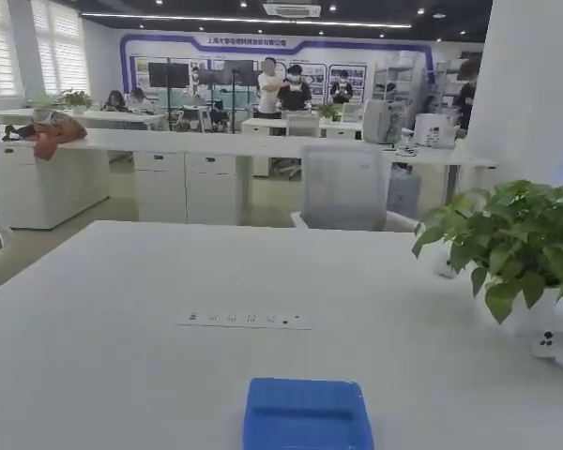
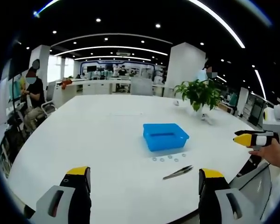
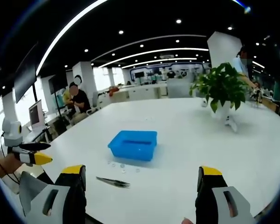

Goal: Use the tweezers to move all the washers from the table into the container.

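We are at the start: our left gripper [image 2: 143, 173] and right gripper [image 3: 141, 171] hang wide open, empty. The slim metal tweezers [image 2: 178, 172] lie on the white table [image 2: 98, 144] near the small metal washers [image 2: 169, 158], which sit just beside the blue rectangular plastic container [image 2: 165, 136]; next we must grasp the tweezers

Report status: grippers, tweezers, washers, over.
Left gripper and right gripper open, empty. Tweezers lie on table, near washers by blue container. No obstruction seen.
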The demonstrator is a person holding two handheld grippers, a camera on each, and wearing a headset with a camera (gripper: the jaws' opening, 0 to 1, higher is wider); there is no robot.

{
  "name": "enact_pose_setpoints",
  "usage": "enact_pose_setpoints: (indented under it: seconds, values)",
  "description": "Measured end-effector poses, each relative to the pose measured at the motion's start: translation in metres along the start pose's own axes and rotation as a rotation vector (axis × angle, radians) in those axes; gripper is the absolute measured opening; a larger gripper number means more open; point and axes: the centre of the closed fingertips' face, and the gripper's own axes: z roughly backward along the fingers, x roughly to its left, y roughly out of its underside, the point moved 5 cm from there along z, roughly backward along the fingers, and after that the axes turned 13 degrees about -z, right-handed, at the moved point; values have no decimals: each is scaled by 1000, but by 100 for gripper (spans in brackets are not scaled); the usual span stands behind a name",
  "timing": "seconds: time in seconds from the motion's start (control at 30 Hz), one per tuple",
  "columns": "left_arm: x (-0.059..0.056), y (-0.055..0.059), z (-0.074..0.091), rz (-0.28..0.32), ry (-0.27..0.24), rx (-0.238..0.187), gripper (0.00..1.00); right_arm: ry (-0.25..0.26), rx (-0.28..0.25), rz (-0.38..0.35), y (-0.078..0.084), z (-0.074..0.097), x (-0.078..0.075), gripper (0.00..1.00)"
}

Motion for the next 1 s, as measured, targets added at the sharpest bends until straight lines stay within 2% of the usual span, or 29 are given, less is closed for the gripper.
enact_pose_setpoints:
  seconds: [0.13, 0.23, 1.0]
  values:
    - [1, -2, 1, 16, -7, -18, 99, 1, 3, -4, 0, -1, 0, 99]
    - [2, -1, 1, 38, 3, -3, 99, 3, 5, -12, 0, -1, -1, 99]
    - [-1, 1, 2, 26, 13, 14, 99, 15, -4, -10, -2, 3, -4, 99]
